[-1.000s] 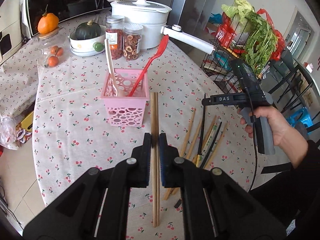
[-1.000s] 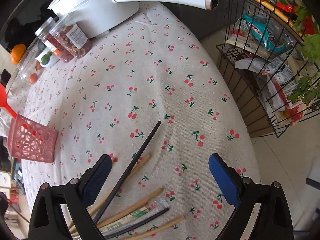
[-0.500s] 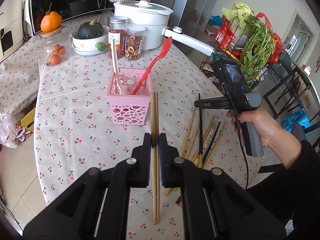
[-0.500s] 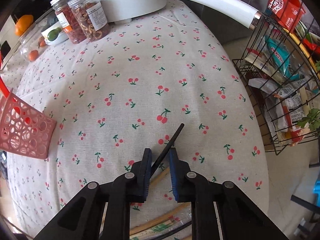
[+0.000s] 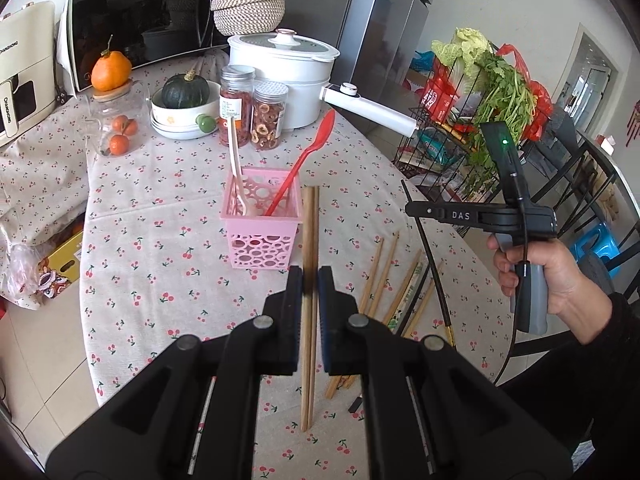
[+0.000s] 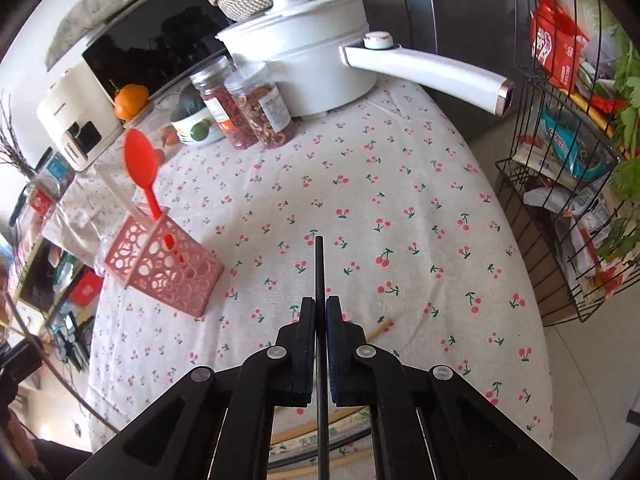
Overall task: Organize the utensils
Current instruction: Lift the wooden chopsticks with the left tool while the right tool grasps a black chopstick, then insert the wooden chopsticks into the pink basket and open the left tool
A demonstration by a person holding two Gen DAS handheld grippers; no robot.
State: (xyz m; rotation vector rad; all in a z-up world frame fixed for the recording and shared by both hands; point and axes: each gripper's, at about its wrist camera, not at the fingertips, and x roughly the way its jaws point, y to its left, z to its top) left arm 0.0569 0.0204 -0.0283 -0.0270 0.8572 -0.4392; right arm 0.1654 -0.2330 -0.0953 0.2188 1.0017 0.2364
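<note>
Readable lettering

"DAS" in white stands on the right gripper (image 5: 460, 215), right of the left jaws; "CHANGHONG" runs down the cream appliance (image 5: 20, 76) far left of them.

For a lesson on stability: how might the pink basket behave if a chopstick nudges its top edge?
The pink basket looks like thin perforated plastic, so probably light and easily pushed along the tablecloth. It stands taller than wide, and the red spoon leans far over its rim, so it may tip rather than slide.

Table (image 5: 132, 216) bears basket (image 5: 262, 236), chopsticks (image 5: 384, 276), perhaps sleeved.
</note>
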